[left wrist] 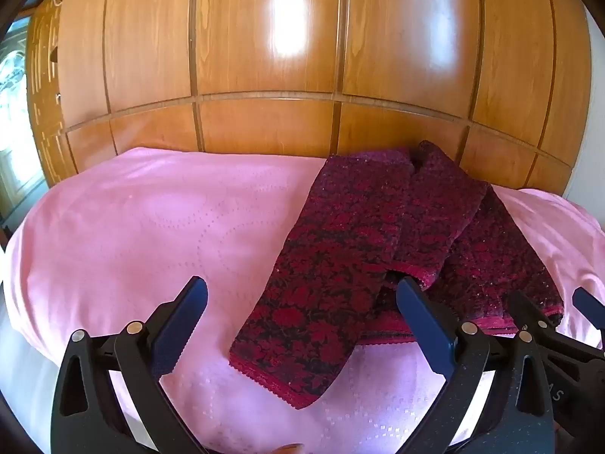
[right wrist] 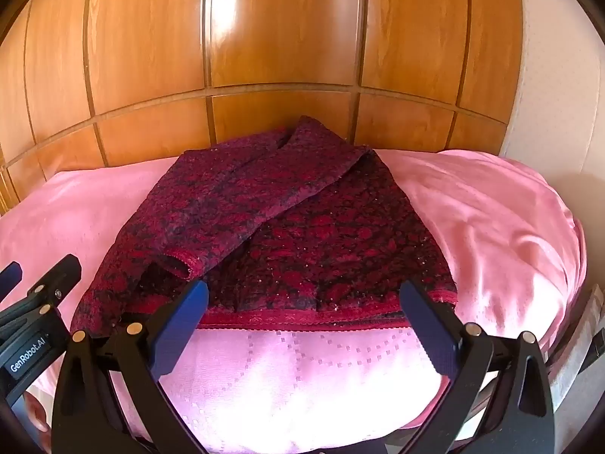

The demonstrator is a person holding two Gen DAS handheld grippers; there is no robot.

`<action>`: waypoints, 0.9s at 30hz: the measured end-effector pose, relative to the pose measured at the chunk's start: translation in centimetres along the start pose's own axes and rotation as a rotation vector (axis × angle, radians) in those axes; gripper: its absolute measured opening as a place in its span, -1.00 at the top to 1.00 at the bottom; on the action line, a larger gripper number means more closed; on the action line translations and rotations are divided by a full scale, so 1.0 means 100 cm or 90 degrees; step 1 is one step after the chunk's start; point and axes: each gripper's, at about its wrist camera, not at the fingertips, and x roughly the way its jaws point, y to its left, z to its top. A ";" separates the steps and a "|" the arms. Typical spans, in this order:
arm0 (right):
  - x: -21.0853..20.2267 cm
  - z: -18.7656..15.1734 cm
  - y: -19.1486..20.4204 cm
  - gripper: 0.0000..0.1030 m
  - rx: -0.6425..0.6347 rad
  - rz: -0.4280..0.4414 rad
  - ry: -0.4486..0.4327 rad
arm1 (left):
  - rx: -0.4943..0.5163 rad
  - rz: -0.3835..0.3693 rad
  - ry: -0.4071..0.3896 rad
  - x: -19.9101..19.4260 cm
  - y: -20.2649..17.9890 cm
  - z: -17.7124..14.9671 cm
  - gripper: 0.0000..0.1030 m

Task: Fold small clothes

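Maroon floral garment (right wrist: 287, 234) lies on the pink bedspread (right wrist: 491, 227) in front of the wooden wardrobe (right wrist: 283, 38), both sleeves already crossed over the body, hem edge nearest. Left gripper (left wrist: 302, 325) and right gripper (right wrist: 302, 325) hover just short of it, jaws spread wide, nothing between them. Likely next step: fold the hem up toward the collar. Pinch both hem corners through all layers, lift level, carry together so the sleeves do not slide, and align the edges before letting go.
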 end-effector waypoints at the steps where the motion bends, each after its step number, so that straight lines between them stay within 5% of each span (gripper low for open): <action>1: 0.000 0.000 -0.001 -0.96 0.001 0.001 0.002 | 0.000 0.000 0.002 0.000 0.000 0.000 -0.92; 27: 0.015 -0.005 0.010 -0.96 -0.020 0.012 0.033 | -0.001 0.002 0.031 0.008 0.011 -0.017 -0.92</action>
